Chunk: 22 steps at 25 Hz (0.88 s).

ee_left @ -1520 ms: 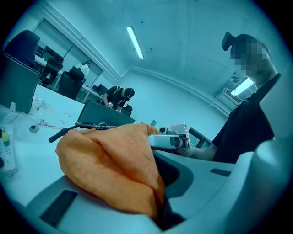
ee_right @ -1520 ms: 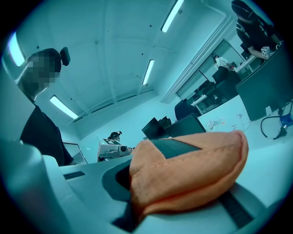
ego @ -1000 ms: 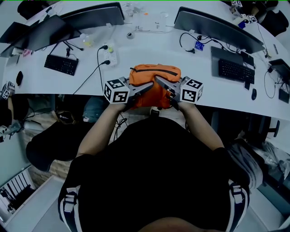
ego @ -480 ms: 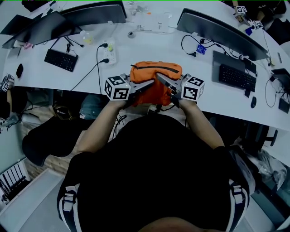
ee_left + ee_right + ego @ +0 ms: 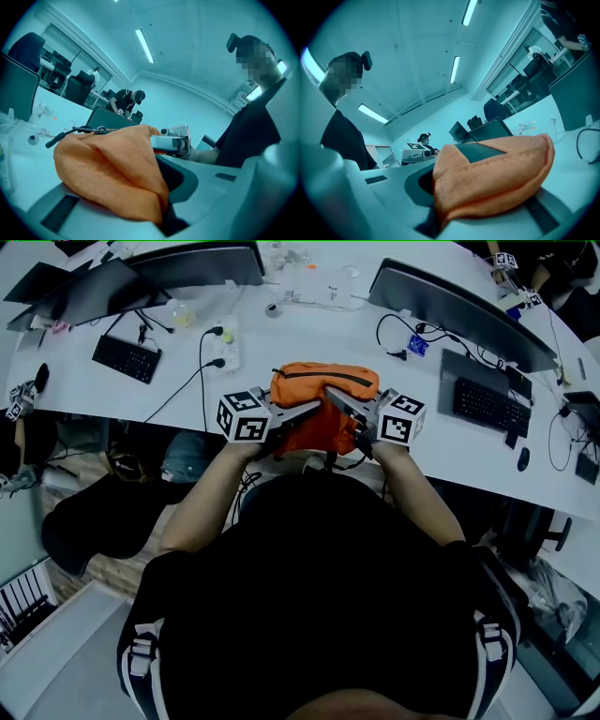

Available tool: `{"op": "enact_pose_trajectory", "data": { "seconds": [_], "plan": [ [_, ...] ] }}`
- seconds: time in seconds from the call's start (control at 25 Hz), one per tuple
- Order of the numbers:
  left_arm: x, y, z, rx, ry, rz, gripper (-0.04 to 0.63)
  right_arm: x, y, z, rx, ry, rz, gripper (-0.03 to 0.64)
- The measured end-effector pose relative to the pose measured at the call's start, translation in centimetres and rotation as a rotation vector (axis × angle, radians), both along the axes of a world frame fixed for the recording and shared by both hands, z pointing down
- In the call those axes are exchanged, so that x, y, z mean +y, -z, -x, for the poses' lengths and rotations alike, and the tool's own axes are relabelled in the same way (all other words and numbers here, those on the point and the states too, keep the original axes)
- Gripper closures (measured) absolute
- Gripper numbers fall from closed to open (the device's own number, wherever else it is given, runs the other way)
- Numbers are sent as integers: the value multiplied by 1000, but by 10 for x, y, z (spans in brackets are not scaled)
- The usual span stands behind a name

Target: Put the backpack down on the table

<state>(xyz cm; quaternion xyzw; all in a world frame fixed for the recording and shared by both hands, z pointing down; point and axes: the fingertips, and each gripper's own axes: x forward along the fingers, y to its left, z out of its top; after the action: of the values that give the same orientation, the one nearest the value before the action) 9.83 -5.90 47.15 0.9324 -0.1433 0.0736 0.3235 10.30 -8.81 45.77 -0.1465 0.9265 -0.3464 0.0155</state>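
The white table (image 5: pixel 309 329) curved across the top of the head view, with a dark monitor (image 5: pixel 450 301) at upper right. The person's black-clad torso (image 5: pixel 319 615) filled the lower centre. The orange backpack (image 5: pixel 323 390) was just above centre, at the table's near edge, its lower part overhanging. Whether it rested on the top could not be told. The left gripper (image 5: pixel 311 410) pinched the fabric on its left side and the right gripper (image 5: pixel 334 397) on its right, both sets of jaws clamped tight on the cloth. A black keyboard (image 5: pixel 127 360) lay at upper left.
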Motion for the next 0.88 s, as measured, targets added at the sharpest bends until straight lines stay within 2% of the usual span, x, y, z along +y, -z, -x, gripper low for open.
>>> {"op": "enact_pose_trajectory", "data": {
  "seconds": [0.48,0.88],
  "plan": [
    [4,7,0,-18,3,-21,528,3,9,1,-3,12,-22,571],
    [-3,1,-3,-5,-31,-11,528,-3,4,-3,12,-28,-9,571]
  ]
}}
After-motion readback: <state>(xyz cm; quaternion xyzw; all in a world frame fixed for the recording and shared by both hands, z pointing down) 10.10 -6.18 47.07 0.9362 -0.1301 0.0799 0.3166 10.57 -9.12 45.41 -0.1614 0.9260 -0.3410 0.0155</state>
